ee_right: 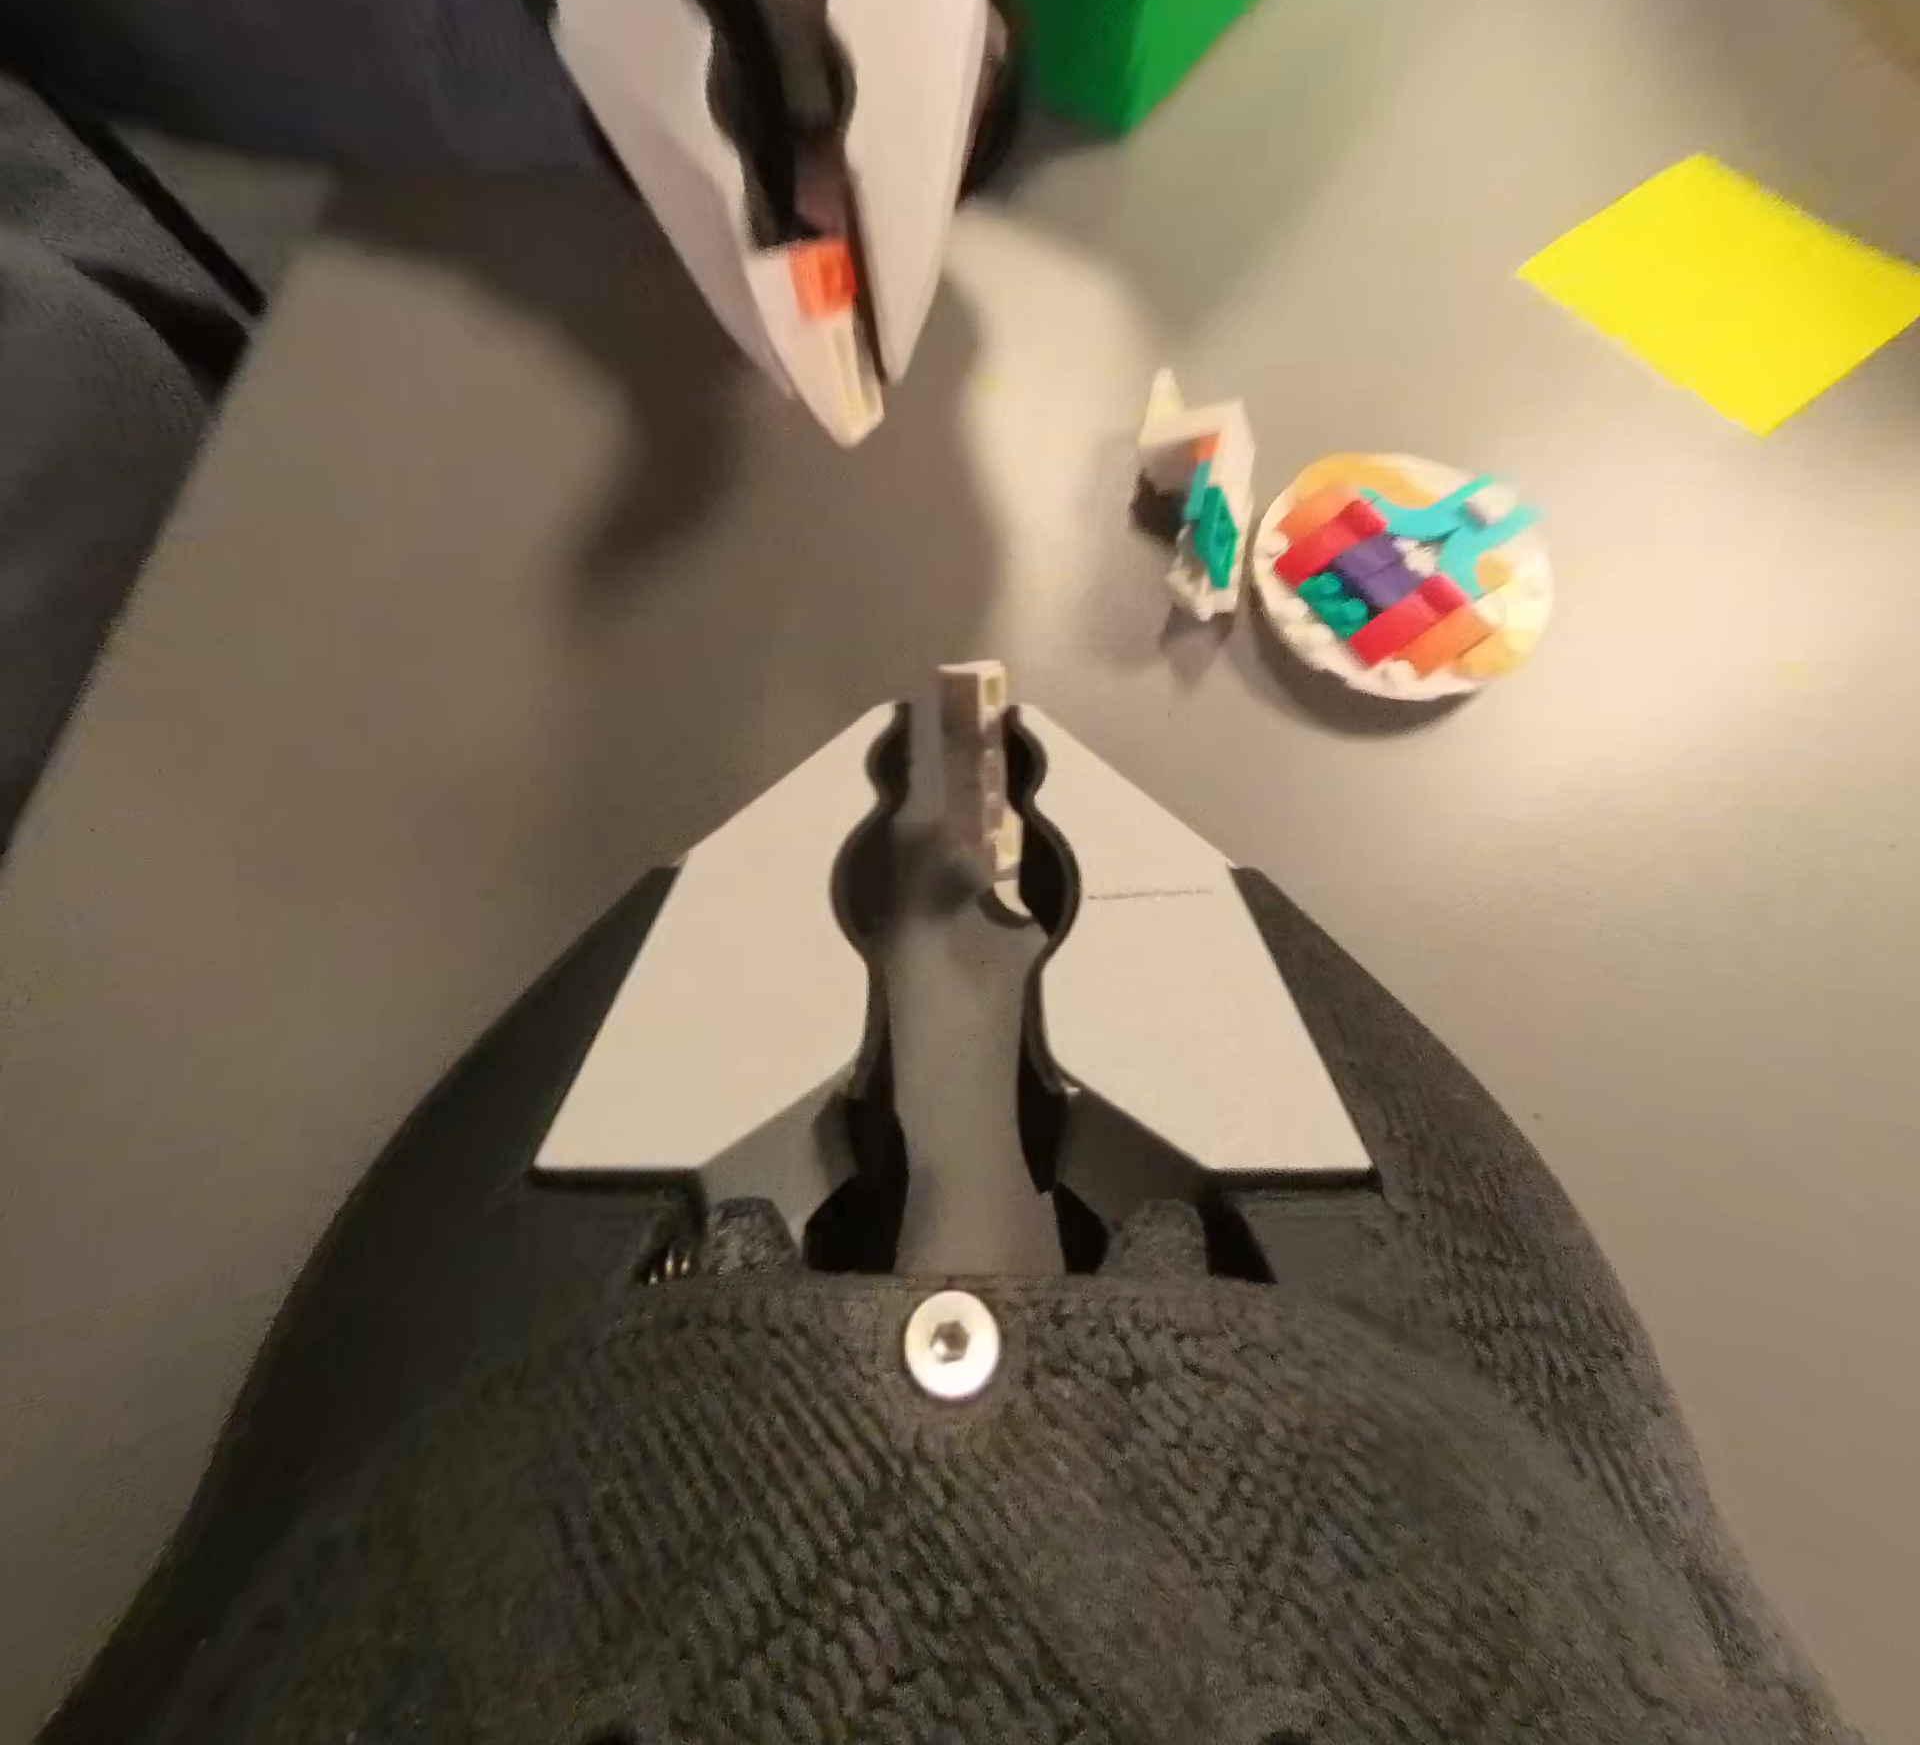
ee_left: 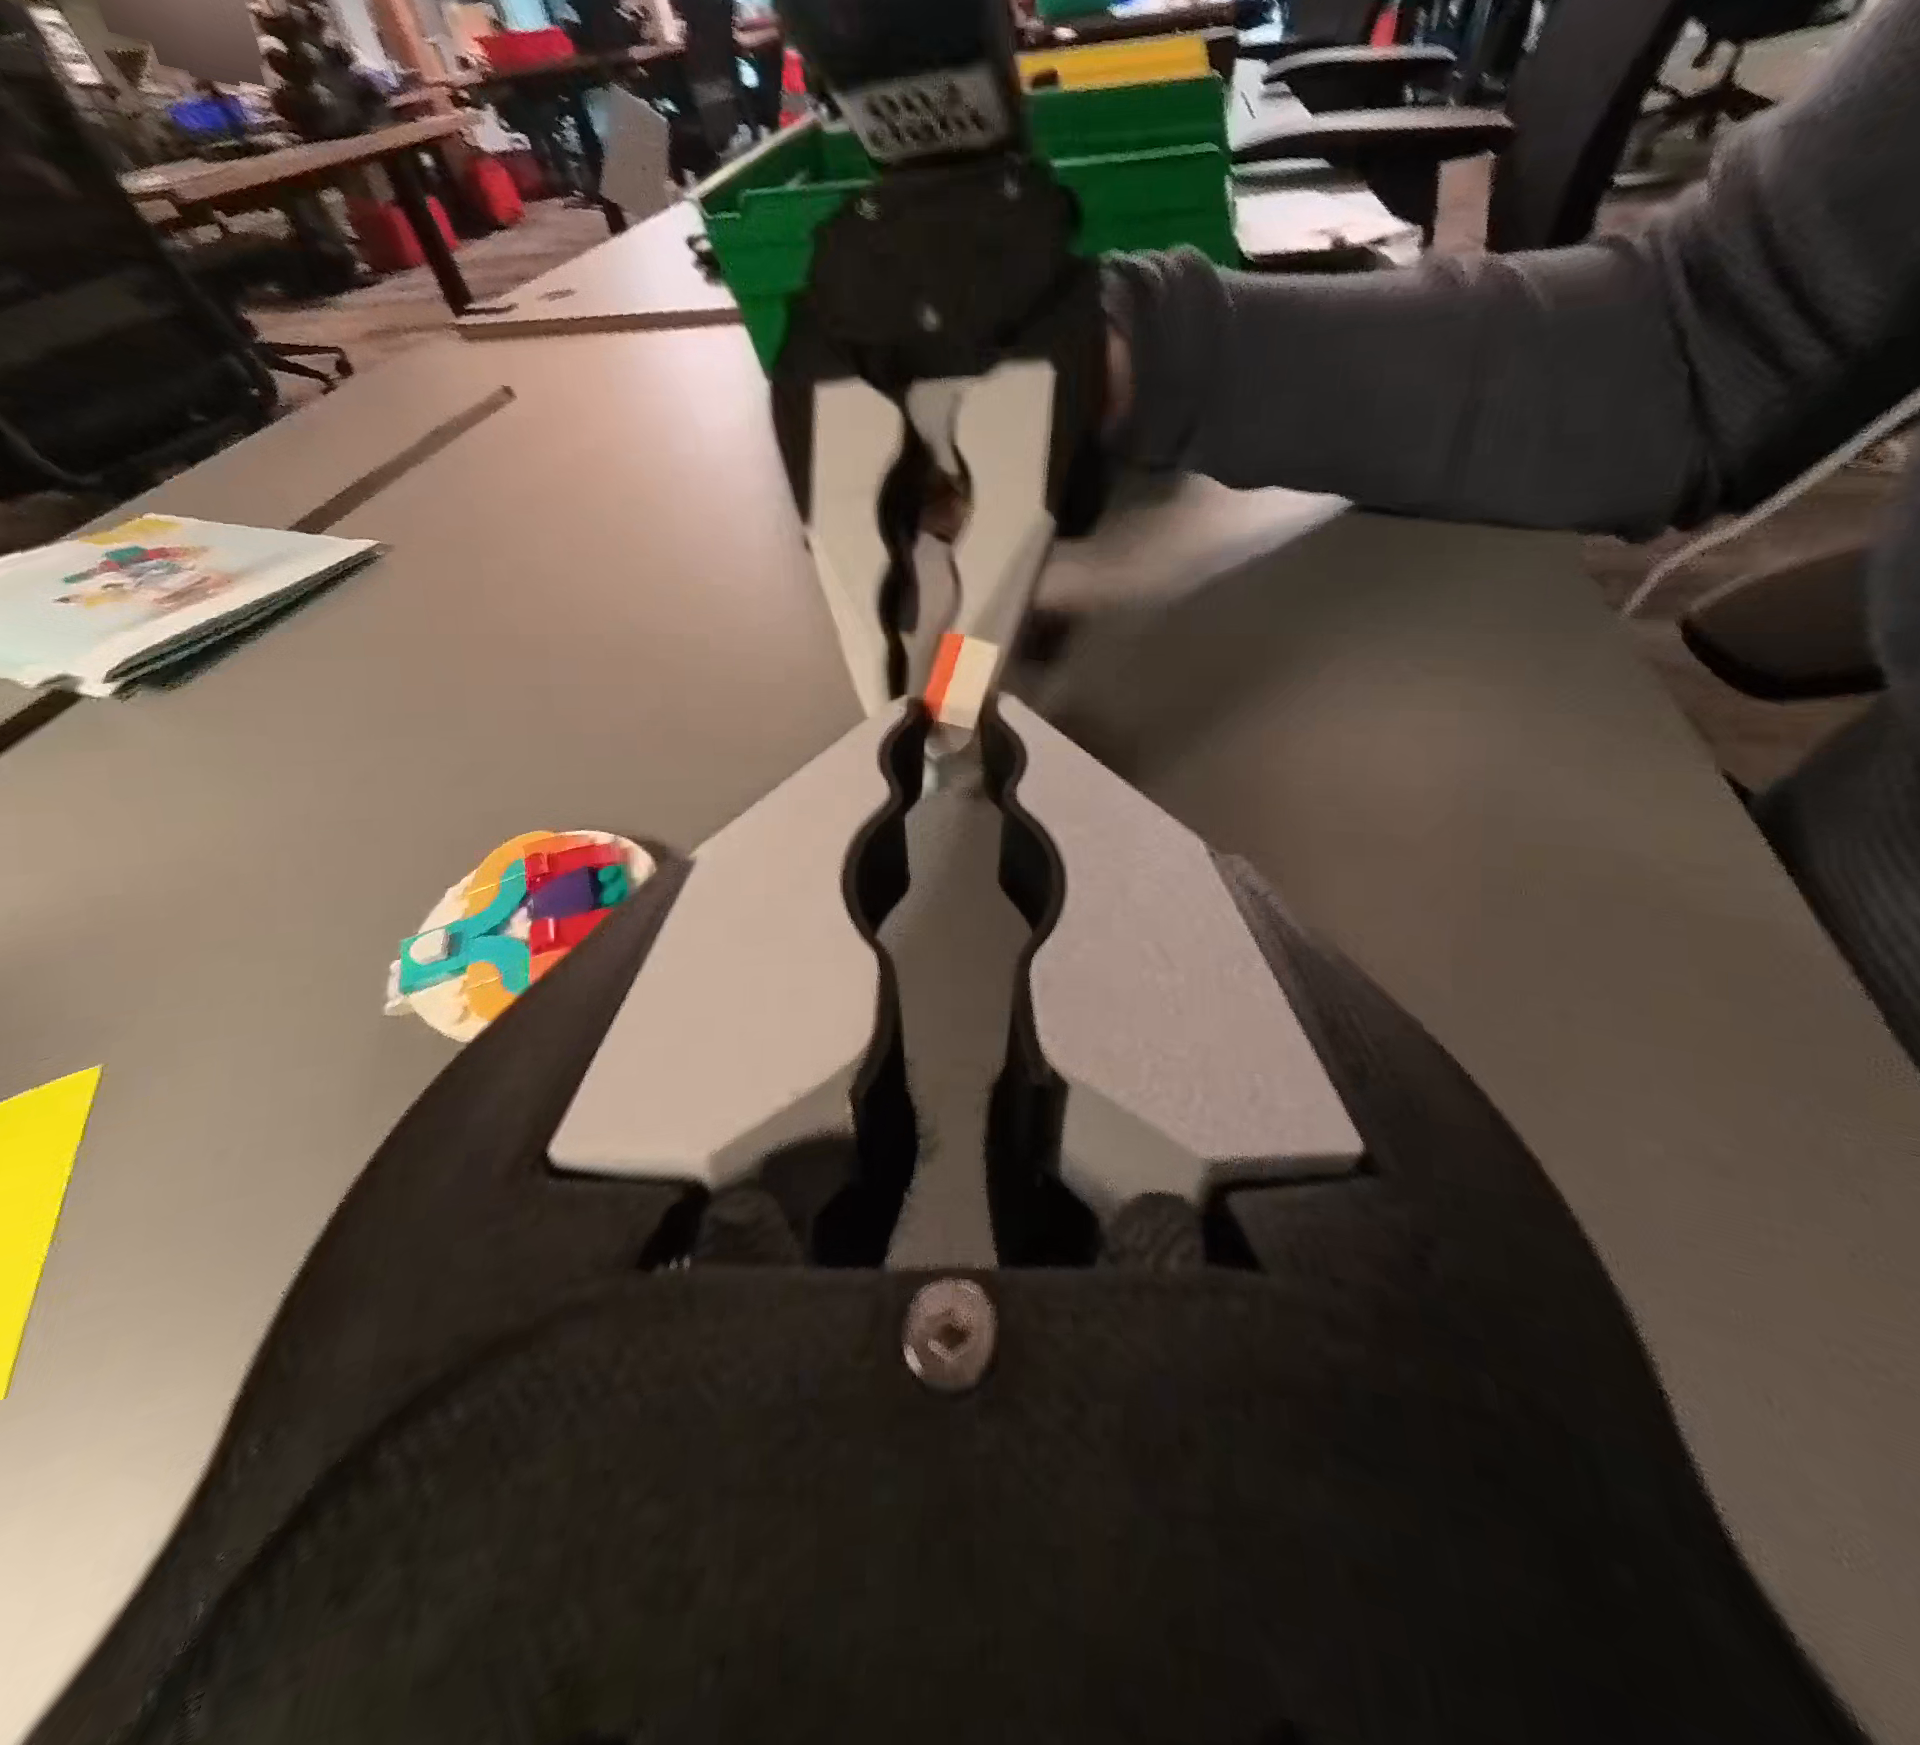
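My left gripper (ee_left: pixel 951 719) is shut on a small orange-and-white brick piece (ee_left: pixel 961 677) that sticks out past its tips. It also shows in the right wrist view (ee_right: pixel 862 407), coming down from the top with the same piece (ee_right: pixel 826 313). My right gripper (ee_right: pixel 956 708) is shut on a narrow beige brick piece (ee_right: pixel 975 750) held upright between its fingers. In the left wrist view the right gripper (ee_left: pixel 925 667) points down, tip to tip with the left one. The two pieces are close together above the grey table (ee_right: pixel 520 760), with a small gap in the right wrist view.
A white dish of coloured bricks (ee_right: pixel 1403 583) sits to the side, also seen in the left wrist view (ee_left: pixel 530 916), with a small partial brick build (ee_right: pixel 1200 511) beside it. Also present: a yellow sheet (ee_right: pixel 1725 303), green bins (ee_left: pixel 1132 168), a booklet (ee_left: pixel 156 594), a grey-sleeved arm (ee_left: pixel 1455 386). Some 6 cm of space lies between my two pairs of fingers.
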Action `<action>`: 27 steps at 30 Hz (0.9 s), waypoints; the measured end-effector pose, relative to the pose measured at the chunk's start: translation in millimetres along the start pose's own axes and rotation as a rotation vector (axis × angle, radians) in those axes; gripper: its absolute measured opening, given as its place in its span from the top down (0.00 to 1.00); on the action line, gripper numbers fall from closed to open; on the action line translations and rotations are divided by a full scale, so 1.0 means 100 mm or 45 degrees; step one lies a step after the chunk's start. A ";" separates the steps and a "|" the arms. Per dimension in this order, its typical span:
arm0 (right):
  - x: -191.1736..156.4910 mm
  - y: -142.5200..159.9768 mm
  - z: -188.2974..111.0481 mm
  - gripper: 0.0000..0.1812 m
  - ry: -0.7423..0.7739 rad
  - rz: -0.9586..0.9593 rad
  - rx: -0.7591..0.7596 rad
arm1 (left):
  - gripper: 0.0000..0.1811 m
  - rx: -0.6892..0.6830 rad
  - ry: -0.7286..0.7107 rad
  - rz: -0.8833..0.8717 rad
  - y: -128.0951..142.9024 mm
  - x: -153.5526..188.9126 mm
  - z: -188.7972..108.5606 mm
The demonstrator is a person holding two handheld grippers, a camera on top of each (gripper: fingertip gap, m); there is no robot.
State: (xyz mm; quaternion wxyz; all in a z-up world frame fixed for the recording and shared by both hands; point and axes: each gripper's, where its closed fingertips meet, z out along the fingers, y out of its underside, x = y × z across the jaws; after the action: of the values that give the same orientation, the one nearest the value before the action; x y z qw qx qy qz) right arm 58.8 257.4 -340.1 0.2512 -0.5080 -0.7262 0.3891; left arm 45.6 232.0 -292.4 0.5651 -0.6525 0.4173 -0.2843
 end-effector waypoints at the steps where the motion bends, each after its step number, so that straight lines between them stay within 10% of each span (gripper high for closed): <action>1: -0.01 0.06 0.06 0.88 0.005 -0.013 -0.060 | 0.95 0.015 0.019 -0.046 -0.02 0.00 0.00; 14: 0.02 0.12 0.02 0.83 0.023 0.028 -0.084 | 0.95 -0.302 -0.152 -0.464 0.43 -0.32 -0.03; 21: -0.04 0.21 0.09 0.97 0.027 -0.072 -0.201 | 0.65 -0.418 -0.241 -0.327 0.53 -0.33 0.02; 27: 0.02 0.05 0.08 0.97 0.208 -0.388 -0.181 | 0.61 -0.354 -0.204 -0.351 0.45 -0.29 0.05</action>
State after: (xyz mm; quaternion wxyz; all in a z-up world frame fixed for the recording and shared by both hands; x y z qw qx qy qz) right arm 54.3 257.7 -349.0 0.3287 -0.4385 -0.7977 0.2517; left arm 25.4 258.8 -334.4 0.4567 -0.7955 0.3130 -0.2461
